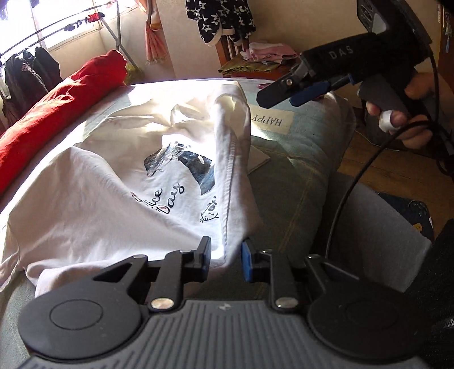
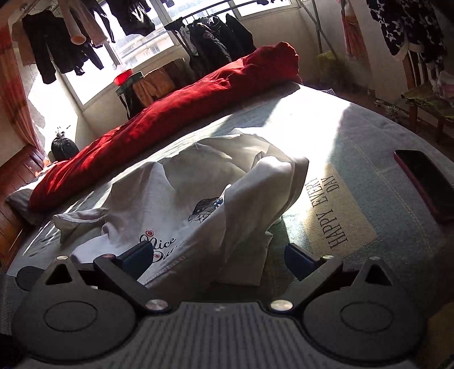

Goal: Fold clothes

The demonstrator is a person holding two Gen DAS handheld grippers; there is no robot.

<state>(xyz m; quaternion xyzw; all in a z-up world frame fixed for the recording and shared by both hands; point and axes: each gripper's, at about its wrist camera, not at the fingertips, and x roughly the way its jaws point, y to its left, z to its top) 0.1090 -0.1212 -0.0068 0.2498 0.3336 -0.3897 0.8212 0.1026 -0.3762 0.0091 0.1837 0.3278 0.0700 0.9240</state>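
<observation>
A white T-shirt (image 1: 113, 184) with a "Nice Day" print lies crumpled on the bed, one side raised in a ridge. In the left wrist view my left gripper (image 1: 226, 254) is at the shirt's near hem. Its jaws stand slightly apart, with a fold of the hem in the gap and the pads not pressing on it. My right gripper (image 1: 279, 99), held by a hand, hovers above the bed's far right, clear of the cloth. In the right wrist view the shirt (image 2: 170, 193) lies ahead and my right gripper (image 2: 218, 258) is wide open above its near edge, holding nothing.
A rolled red quilt (image 2: 170, 113) runs along the bed's far side. A dark phone (image 2: 425, 184) lies at the right edge of the bedcover (image 2: 369, 159), beside a "HAPPY EVERY DAY" patch (image 2: 332, 213). A chair (image 1: 255, 62) piled with clothes and a drying rack (image 1: 71, 22) stand beyond.
</observation>
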